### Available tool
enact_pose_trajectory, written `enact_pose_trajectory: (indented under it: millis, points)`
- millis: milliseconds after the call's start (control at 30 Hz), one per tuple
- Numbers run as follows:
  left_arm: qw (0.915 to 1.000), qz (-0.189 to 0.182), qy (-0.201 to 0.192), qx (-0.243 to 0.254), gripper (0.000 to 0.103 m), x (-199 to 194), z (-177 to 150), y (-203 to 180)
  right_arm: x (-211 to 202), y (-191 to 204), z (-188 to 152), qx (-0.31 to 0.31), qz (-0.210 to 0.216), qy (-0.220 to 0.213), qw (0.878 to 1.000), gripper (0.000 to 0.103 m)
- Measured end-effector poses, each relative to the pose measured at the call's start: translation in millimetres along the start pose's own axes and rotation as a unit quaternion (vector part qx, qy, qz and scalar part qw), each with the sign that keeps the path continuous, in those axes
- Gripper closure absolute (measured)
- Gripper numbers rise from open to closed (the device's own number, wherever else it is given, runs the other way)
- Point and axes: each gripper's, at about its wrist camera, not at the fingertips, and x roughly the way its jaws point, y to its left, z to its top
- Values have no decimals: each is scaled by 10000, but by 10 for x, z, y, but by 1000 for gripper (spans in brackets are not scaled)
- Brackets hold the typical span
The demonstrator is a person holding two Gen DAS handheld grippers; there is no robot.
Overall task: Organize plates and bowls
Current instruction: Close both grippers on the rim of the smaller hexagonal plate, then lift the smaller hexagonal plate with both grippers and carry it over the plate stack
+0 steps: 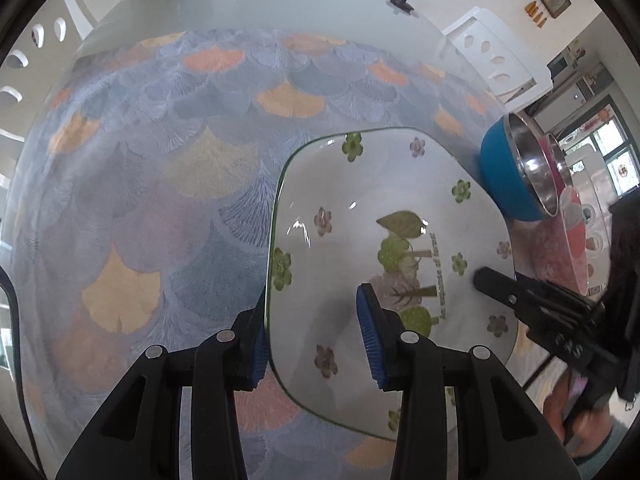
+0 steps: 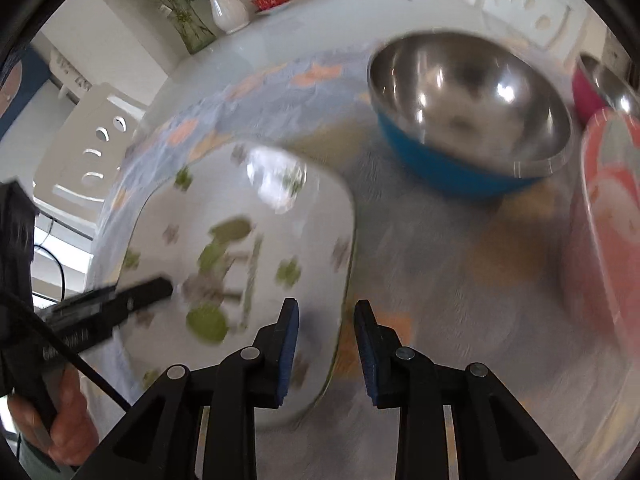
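A white square plate [image 1: 384, 208] printed with flowers and trees lies on the patterned cloth. My left gripper [image 1: 314, 300] straddles its left rim, one blue pad outside and one over the plate's inside, shut on that rim. The right gripper [image 2: 326, 304] does the same at the plate's [image 2: 240, 200] right rim, shut on it; that view is blurred. Each gripper also shows in the other's view: the right gripper [image 1: 496, 284] at the plate's far side, the left gripper [image 2: 160, 286] likewise. A blue bowl [image 2: 468, 120] with a steel inside stands beyond the plate.
The blue bowl [image 1: 516, 172] sits right of the plate, with a pink plate [image 2: 612, 208] and a magenta bowl [image 2: 588, 88] further right. A white vase [image 2: 228, 8], a red dish [image 2: 272, 0] and a black lid [image 1: 402, 2] stand at the table's far end. White chairs [image 1: 492, 56] flank the table.
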Motion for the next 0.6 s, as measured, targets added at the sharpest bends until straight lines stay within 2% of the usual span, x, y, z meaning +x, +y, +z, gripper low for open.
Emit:
enact_pose_trajectory:
  millis: [100, 167, 200, 367, 467, 600]
  points:
    - [9999, -6, -126, 6, 68, -5, 6, -4, 76, 33, 87, -210, 298, -5, 9993, 75]
    - [9987, 215, -346, 293, 76, -51, -31, -52, 83, 105, 95, -460, 105, -61, 9989, 75]
    - [9978, 296, -413, 426, 77, -73, -52, -77, 79, 122, 75, -566, 76, -110, 9983, 75]
    - [9961, -77, -759, 444, 77, -343, -125, -87, 21, 14, 16, -395, 500, -43, 9980, 75]
    - [9945, 65, -867, 578, 77, -443, -161, -151, -48, 48, -32, -415, 644, -38, 9971, 75]
    - [9937, -148, -1004, 485, 77, -615, -224, -154, -290, 103, -100, -394, 694, -383, 9961, 75]
